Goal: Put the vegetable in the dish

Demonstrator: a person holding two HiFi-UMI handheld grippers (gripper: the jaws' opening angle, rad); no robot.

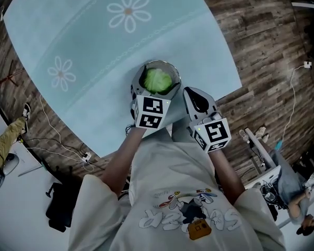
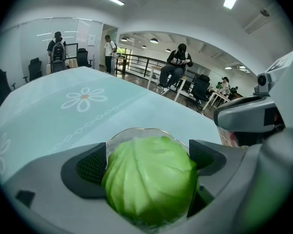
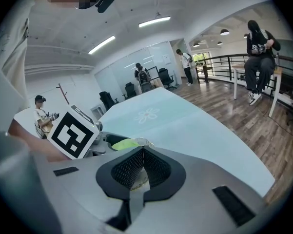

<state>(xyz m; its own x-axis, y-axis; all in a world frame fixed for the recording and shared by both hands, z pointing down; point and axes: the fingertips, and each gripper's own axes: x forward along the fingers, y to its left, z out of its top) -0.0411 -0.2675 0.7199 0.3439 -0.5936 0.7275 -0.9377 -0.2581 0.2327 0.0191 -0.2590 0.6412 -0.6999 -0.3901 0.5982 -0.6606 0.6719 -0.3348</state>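
My left tool [image 2: 147, 156] grips the cabbage [image 1: 157, 80] on both sides, within the rim of the glass dish [image 2: 136, 130] near the pale blue worktop's [image 1: 94, 51] near edge. My right tool [image 3: 143, 164] is pinched together, empty, just right of the dish.

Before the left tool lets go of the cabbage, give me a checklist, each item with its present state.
1. Cabbage gripped between the left tool's pads: ok.
2. Cabbage lined up over the glass dish: ok.
3. Cabbage resting on the dish bottom: cannot tell.
4. Right tool shut and empty: ok.
5. Right tool beside the dish, not over it: ok.
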